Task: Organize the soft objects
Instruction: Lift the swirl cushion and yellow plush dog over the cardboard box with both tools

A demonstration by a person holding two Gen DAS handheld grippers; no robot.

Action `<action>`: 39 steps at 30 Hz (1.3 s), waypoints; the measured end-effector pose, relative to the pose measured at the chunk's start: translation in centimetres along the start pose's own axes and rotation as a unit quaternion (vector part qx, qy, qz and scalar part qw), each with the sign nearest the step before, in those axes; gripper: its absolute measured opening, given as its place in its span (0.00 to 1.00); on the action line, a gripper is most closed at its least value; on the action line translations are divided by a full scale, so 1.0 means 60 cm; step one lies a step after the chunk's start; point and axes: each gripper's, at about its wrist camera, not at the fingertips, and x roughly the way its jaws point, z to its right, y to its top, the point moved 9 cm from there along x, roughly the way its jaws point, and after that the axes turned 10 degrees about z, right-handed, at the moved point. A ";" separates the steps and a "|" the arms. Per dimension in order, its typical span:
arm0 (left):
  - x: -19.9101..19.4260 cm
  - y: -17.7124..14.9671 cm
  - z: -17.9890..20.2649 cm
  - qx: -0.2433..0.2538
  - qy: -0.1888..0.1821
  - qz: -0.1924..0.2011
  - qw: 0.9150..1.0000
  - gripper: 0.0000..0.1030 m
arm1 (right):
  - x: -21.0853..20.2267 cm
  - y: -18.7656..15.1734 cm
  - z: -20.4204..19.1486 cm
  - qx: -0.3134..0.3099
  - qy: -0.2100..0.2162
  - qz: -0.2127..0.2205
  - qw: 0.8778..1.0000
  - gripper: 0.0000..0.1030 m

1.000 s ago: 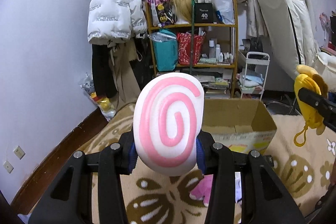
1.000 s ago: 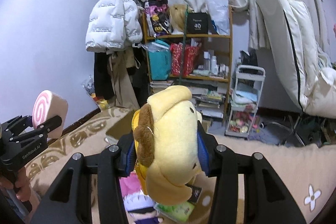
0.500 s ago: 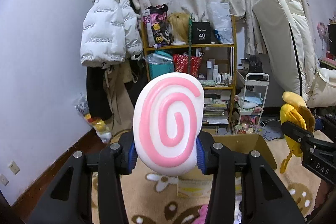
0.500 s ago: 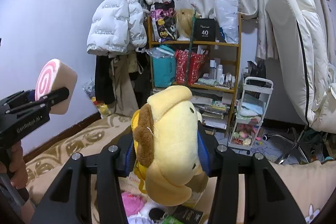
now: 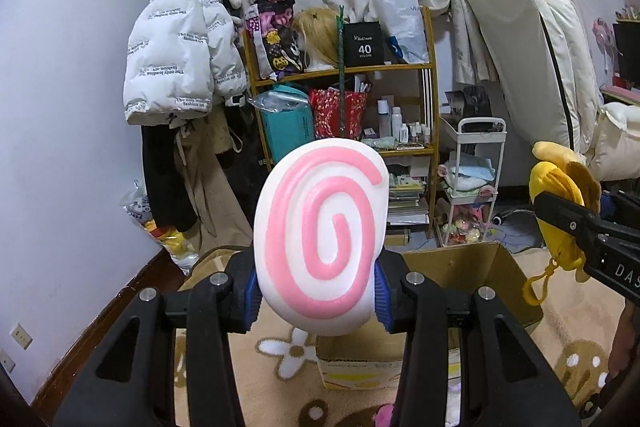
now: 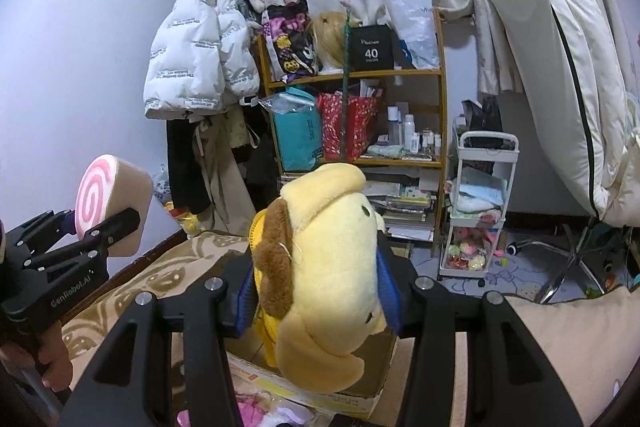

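My left gripper (image 5: pixel 316 287) is shut on a soft white cushion with a pink spiral (image 5: pixel 322 235), held upright in the air; it also shows in the right wrist view (image 6: pixel 110 205). My right gripper (image 6: pixel 316 287) is shut on a yellow plush dog with brown ears (image 6: pixel 324 267), which also shows at the right edge of the left wrist view (image 5: pixel 560 203). An open cardboard box (image 5: pixel 472 275) stands on the patterned rug below and beyond both grippers; its front wall shows under the plush (image 6: pixel 304 387).
A wooden shelf (image 5: pixel 344 71) full of bags and bottles stands at the back wall. A white trolley (image 5: pixel 476 183) is beside it, a white jacket (image 5: pixel 180 47) hangs at left, a leaning mattress (image 5: pixel 532 47) at right. Pink soft things (image 6: pixel 248 407) lie on the rug.
Both grippers have risen and tilted up with their toys still held. The box and rug have dropped lower in both views.
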 end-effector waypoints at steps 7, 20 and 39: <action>0.039 -0.037 0.014 -0.014 -0.027 -0.021 0.999 0.42 | 0.030 -0.030 0.010 0.017 0.003 -0.019 1.000 0.52; 0.096 -0.130 0.045 -0.010 -0.053 -0.091 0.994 0.43 | 0.068 -0.103 0.027 0.027 0.008 -0.063 0.998 0.53; 0.109 -0.171 0.049 -0.019 -0.066 -0.135 0.988 0.48 | 0.082 -0.142 0.032 0.030 0.006 -0.092 0.995 0.58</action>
